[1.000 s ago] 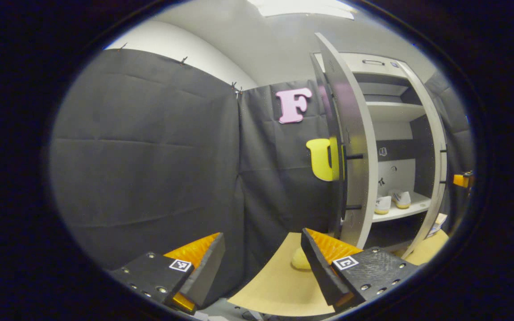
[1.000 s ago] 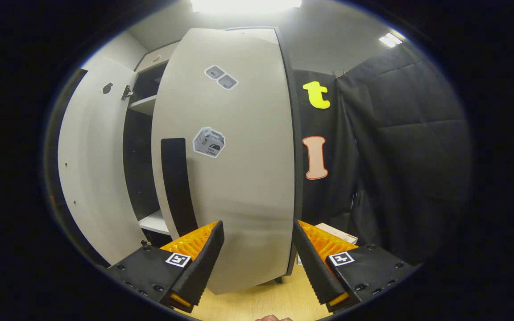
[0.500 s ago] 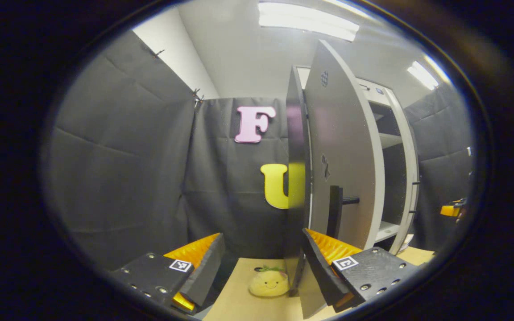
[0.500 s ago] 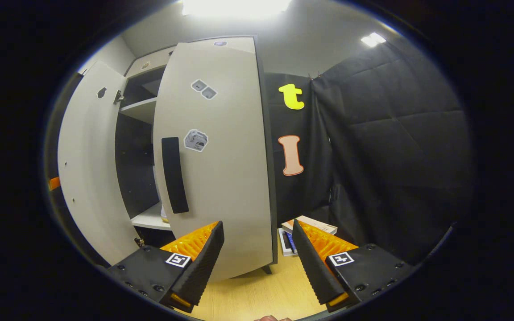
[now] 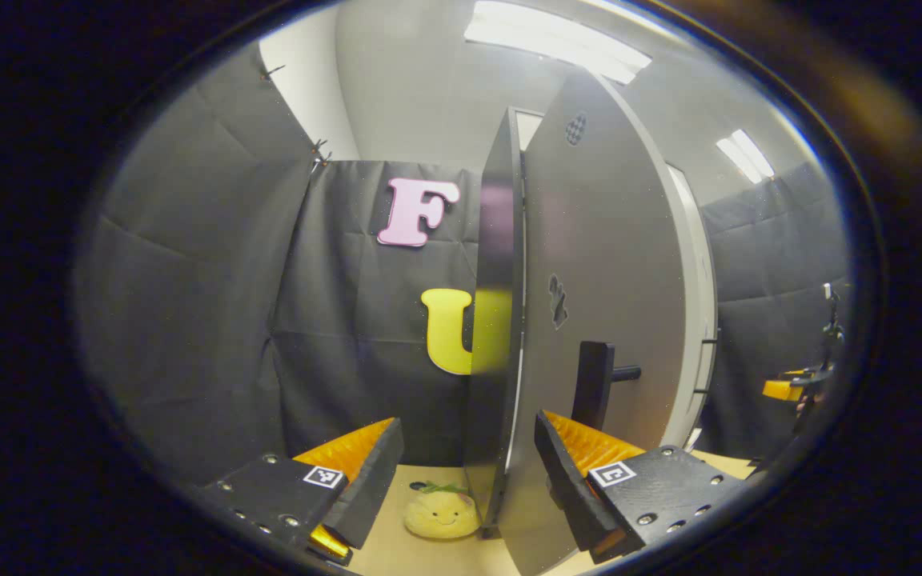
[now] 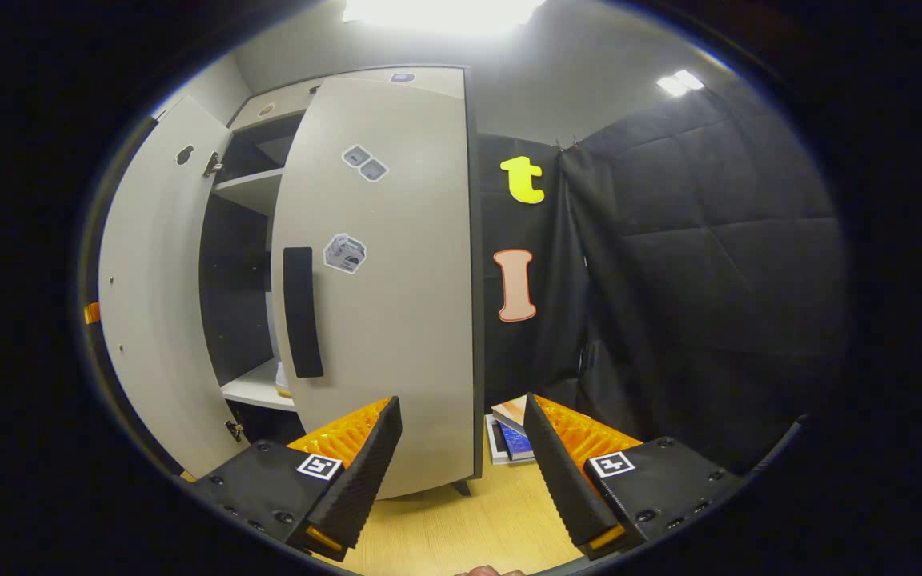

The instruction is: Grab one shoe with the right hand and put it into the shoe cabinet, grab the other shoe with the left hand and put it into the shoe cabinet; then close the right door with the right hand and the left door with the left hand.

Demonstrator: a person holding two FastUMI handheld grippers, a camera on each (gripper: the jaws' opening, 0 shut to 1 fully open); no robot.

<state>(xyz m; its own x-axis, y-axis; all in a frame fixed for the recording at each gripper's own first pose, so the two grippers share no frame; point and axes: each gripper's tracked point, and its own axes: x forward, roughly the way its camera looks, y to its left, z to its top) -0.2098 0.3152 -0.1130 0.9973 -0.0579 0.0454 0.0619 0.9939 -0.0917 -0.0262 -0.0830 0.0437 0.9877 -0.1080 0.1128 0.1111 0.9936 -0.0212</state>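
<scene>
In front of the pale grey shoe cabinet [image 6: 397,76], the door-closing step looks to be in hand: in the right gripper view a light-coloured shoe [image 6: 282,389] sits on the white lower shelf [image 6: 257,392], glimpsed through the gap between the doors; whether the second shoe is beside it I cannot tell.

In the left gripper view, the left gripper [image 5: 465,460] hangs with its jaws wide apart and nothing between them. The tall grey left door [image 5: 601,320], with its dark bar handle [image 5: 591,384], stands edge-on just ahead, its lower edge between the fingers and close to the right-hand one; actual contact is not clear. A small yellow smiling plush toy [image 5: 441,514] lies on the tan floor [image 5: 397,552] beside the door's foot.

In the right gripper view, the right gripper [image 6: 461,452] is likewise spread wide and empty, apart from the grey right door [image 6: 397,320], which bears a flat black handle [image 6: 302,312] and is nearly shut. Some stacked books [image 6: 509,428] lie by the cabinet's base.

My judgement: next, the left gripper should press on the left door's outer face and swing it home, while the right door needs a last push.
</scene>
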